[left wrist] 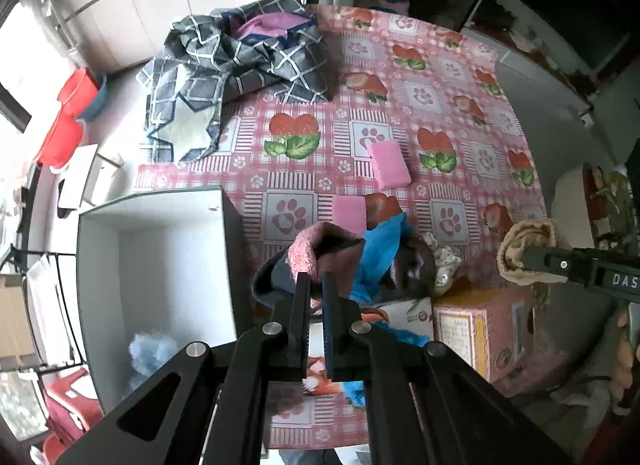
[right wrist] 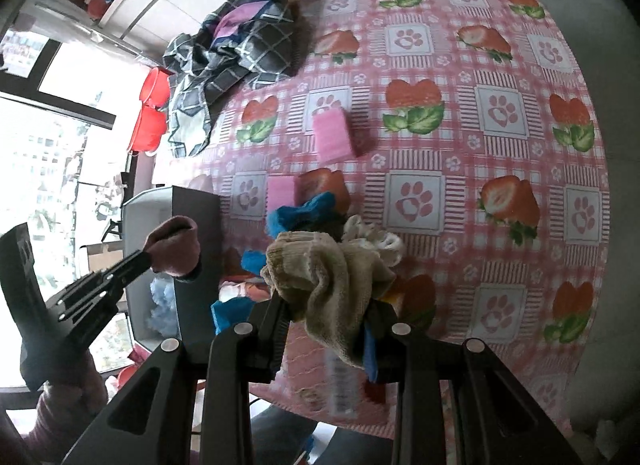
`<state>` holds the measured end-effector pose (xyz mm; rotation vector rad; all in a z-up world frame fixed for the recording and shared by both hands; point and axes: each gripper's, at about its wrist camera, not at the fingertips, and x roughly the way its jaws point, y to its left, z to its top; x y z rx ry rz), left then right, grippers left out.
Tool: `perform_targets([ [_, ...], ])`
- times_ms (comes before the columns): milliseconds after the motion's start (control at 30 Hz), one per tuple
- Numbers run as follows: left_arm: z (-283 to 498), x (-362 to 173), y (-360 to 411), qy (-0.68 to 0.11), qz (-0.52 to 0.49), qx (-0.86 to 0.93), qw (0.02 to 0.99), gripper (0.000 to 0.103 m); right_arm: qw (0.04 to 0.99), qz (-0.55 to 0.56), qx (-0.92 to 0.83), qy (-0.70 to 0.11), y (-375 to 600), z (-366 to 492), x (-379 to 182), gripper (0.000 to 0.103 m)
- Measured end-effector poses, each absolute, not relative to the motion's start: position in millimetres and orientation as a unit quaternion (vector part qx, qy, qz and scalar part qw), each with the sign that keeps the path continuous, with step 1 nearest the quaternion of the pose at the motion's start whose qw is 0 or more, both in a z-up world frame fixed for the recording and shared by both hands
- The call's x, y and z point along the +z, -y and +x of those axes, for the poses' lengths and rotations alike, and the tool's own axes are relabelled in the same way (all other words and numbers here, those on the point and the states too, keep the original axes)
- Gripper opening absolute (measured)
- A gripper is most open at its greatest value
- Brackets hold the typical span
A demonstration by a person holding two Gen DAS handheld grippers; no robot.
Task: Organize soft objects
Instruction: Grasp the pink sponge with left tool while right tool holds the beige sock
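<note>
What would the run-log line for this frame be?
left gripper: shut on pink sock | right gripper: shut on beige sock | white bin: beside left, holds blue fluffy item

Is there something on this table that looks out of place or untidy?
Yes. A checked grey blanket lies crumpled at the far left edge of the table and partly hangs over it. Nearer, a loose heap of blue cloth and other soft items is unsorted.
</note>
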<state>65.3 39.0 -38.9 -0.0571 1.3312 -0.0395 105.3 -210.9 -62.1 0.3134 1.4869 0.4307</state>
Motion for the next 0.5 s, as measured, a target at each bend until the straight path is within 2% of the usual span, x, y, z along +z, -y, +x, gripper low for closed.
perform_targets([
  [500,11.7,-18.8,-98.9,-0.597,-0.039,-0.004,0.801,0.006,0.719,0.131,0.203,-0.651,150.8,57.9,-32.8,0.032],
])
